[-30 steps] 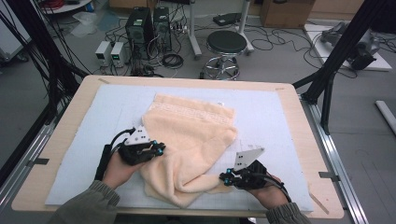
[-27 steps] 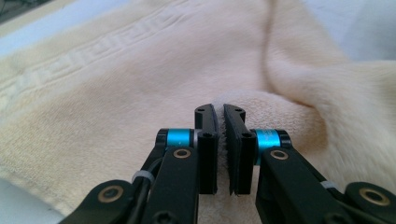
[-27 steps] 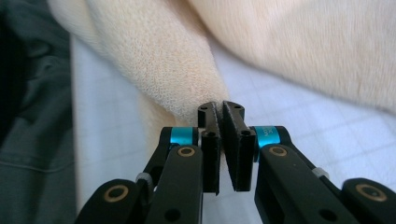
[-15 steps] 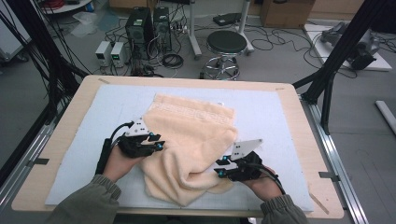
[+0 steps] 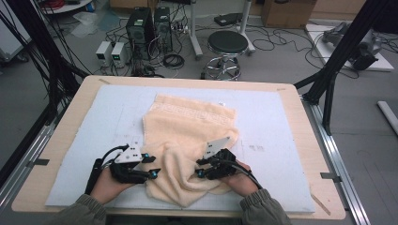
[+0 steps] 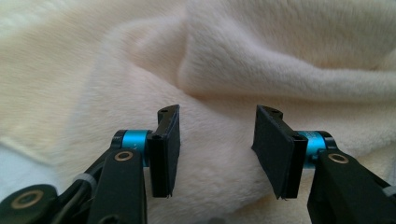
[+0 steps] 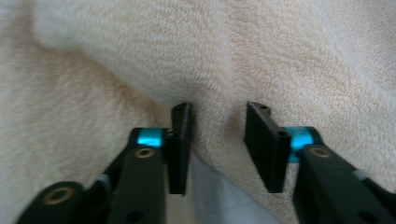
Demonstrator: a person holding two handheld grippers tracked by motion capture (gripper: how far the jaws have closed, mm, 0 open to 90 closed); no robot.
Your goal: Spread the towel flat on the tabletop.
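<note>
Cream towel [image 5: 187, 140] across centre of pale mat [image 5: 281, 122], half-folded: patterned band flat toward upper middle of high view, near end bunched in thick rolls at lower centre.

Left gripper [image 5: 152, 165] at lower left of high view, tips at towel's left edge. Jaws just been opening; in left gripper view [image 6: 217, 149] spread with a clear gap, plush pile behind, nothing pinched.

Right gripper [image 5: 199, 168] at lower centre-right, over the bunched fold. Jaws opened, then closed back a little; in right gripper view [image 7: 217, 144] parted, straddling a towel edge with mat showing beneath, pads apparently not pressing.

Handling, judged: soft, limp, light; no stiffness, sags and drapes when lifted; pile grippy, not slippery, not fragile. Thick folds risk catching two layers. Best hold: a single edge or corner near each gripper, pinched deep enough not to slip.
</note>
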